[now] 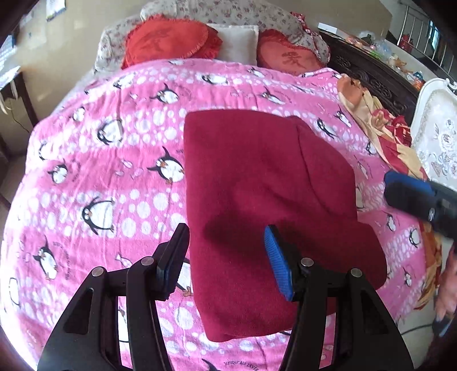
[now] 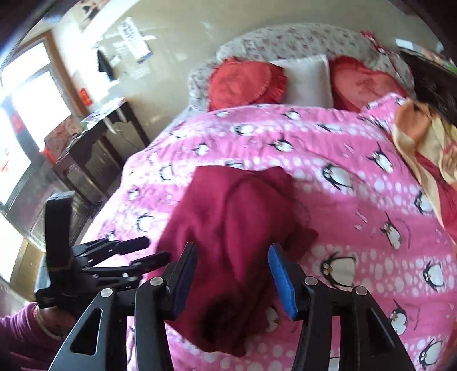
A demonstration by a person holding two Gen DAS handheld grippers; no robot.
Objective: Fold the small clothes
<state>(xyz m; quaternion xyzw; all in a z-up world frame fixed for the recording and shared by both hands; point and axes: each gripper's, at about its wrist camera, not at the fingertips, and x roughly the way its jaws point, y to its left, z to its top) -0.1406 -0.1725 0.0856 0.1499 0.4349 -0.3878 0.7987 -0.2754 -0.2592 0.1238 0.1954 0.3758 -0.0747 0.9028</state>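
A dark red garment [image 1: 257,185] lies folded flat on the pink penguin blanket [image 1: 100,171]. In the left wrist view my left gripper [image 1: 225,228] hovers over the garment's near left edge, jaws open, with nothing pressed between the pads. My right gripper [image 1: 414,197] enters from the right edge, beside the garment. In the right wrist view the right gripper [image 2: 232,247] hangs open above the red garment [image 2: 237,205], which is blurred and looks rumpled there. The left gripper [image 2: 114,256] shows at the left, held by a hand in a purple sleeve [image 2: 20,336].
Two red heart-shaped cushions [image 1: 168,42] and a white pillow [image 1: 237,40] lean on the floral headboard [image 1: 228,14]. An orange and red floral cloth [image 1: 385,128] drapes the bed's right edge, beside a white chair [image 1: 437,128]. A dark desk [image 2: 94,142] stands left of the bed.
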